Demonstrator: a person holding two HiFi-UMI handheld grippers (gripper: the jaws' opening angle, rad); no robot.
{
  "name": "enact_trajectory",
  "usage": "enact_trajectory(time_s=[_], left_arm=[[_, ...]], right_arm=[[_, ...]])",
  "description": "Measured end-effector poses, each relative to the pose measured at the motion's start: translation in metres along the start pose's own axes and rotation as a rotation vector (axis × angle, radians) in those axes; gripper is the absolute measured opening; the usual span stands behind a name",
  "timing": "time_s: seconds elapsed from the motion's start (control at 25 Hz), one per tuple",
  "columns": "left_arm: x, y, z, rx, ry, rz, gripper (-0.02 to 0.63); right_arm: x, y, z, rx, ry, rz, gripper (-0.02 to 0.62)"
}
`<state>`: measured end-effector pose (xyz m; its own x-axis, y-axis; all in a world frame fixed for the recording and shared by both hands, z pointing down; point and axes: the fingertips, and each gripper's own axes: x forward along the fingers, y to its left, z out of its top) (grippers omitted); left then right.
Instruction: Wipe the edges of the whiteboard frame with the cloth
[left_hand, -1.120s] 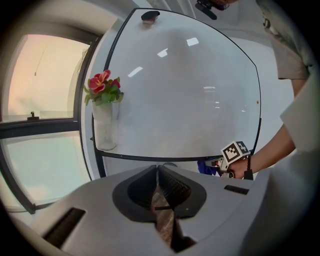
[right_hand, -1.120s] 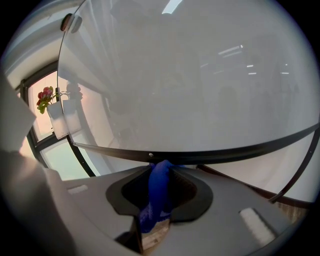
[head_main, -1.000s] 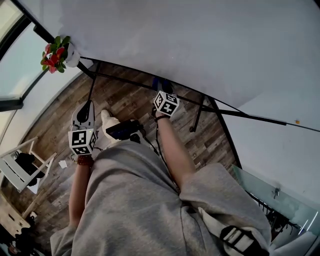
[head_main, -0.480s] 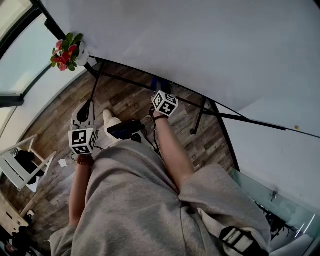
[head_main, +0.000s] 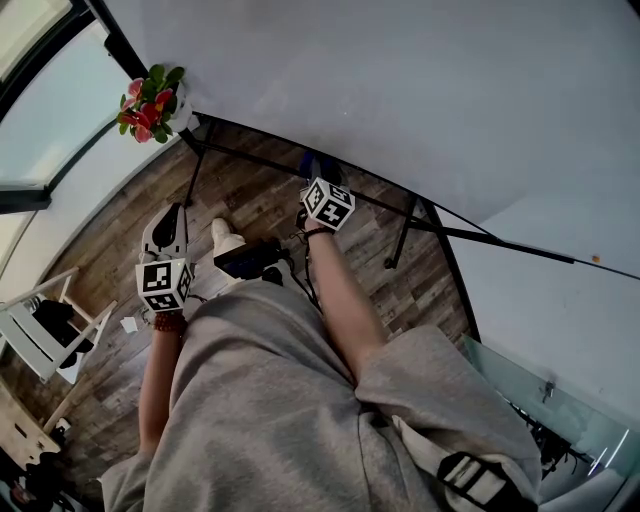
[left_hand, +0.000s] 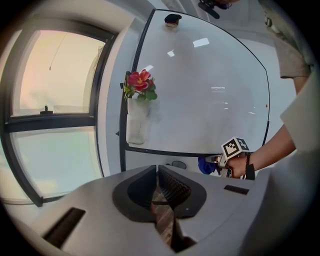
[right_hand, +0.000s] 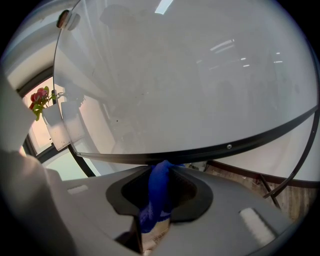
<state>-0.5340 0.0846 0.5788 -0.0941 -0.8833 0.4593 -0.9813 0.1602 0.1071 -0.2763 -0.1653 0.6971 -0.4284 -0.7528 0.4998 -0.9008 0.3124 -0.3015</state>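
Wiping step in hand: the right claw (right_hand: 161, 169) is clenched on the blue cloth (right_hand: 155, 200), which touches the whiteboard frame (right_hand: 230, 146) along its bottom edge, lower centre. The left claw (left_hand: 157, 172) is closed, empty, held aside. Next likely calls for sliding along that edge.

Whiteboard (head_main: 420, 90) top cropped; lower end of cloth (right_hand: 156, 200) inside tongs of right gripper (right_hand: 161, 170)

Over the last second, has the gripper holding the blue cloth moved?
Yes, slightly: the right gripper slid its blue cloth left along the whiteboard's black bottom frame, away from the black stand leg.
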Motion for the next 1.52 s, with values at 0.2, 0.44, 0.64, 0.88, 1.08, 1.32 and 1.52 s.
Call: enact_trajectory(time_s=[0.2,0.44,0.64,0.88,1.08,1.32,1.52], left_arm=[[-0.008,0.02,0.004,0.004,0.01,0.012,0.021],[-0.013,0.05,0.027,0.041,0.01,0.004,0.021],[-0.015,0.078,0.047,0.082,0.006,-0.006,0.021],[-0.003,0.086,0.059,0.105,0.006,-0.021,0.021],[-0.002,0.08,0.068,0.143,-0.005,-0.056,0.021],[0.009,0.086,0.057,0.123,0.017,-0.082,0.021],[0.016,0.081,0.063,0.14,0.019,-0.113,0.021]], right_arm=[[0.005,0.019,-0.005,0.005,0.015,-0.001,0.109],[0.01,0.028,-0.005,0.03,0.001,-0.044,0.107],[0.012,0.032,-0.007,0.041,0.003,-0.087,0.107],[0.009,0.031,-0.007,0.026,-0.005,-0.103,0.107],[0.011,0.032,-0.006,0.01,-0.001,-0.116,0.107],[0.012,0.039,-0.009,0.016,-0.006,-0.129,0.107],[0.015,0.052,-0.007,-0.015,0.002,-0.096,0.109]])
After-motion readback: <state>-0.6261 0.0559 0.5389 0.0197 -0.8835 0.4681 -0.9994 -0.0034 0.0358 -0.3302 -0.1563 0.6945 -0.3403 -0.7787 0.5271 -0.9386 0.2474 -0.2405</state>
